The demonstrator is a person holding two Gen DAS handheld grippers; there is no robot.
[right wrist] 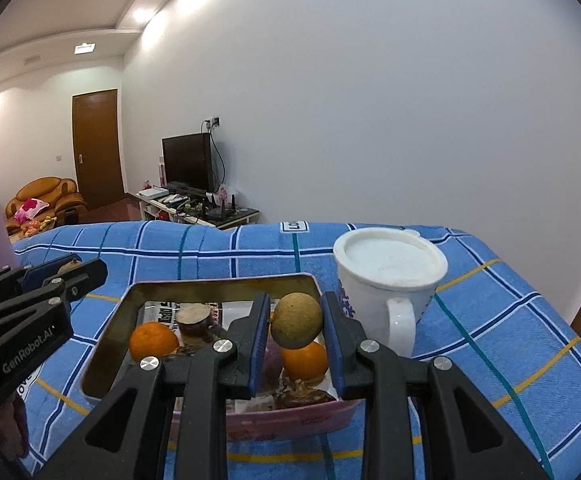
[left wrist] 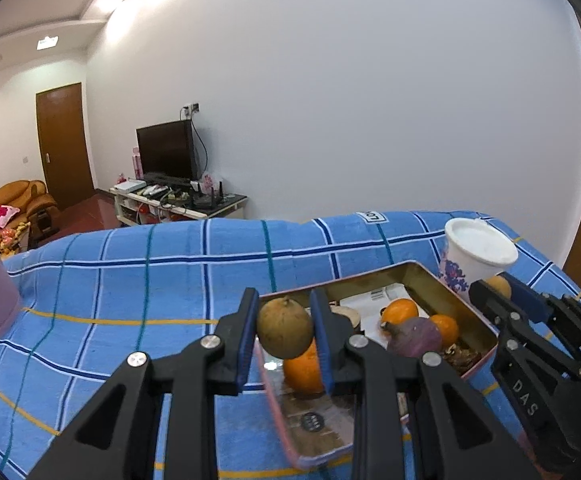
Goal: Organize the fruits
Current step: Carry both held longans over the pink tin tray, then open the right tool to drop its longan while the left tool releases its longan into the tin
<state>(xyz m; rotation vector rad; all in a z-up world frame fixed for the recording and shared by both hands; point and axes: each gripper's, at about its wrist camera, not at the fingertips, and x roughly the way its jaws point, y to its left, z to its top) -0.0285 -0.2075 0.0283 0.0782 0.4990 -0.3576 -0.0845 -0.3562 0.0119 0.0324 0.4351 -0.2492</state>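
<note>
Overhead, ceiling lights (right wrist: 84,47) glow; blue checked cloth (right wrist: 250,248) covers the table.

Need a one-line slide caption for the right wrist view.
Right claw holds a brown round fruit above the fruit tin, beside a white mug.

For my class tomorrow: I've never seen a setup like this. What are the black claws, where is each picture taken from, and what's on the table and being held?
The black claws are hand-held grippers, one in each of a person's hands, each carrying a camera looking along its fingers. One picture comes from the left gripper, the other from the right gripper. Each grips a round brownish-green fruit above a rectangular pink tin tray holding oranges and other produce. Beside it, on the blue checked cloth, stands a white lidded mug.
</note>
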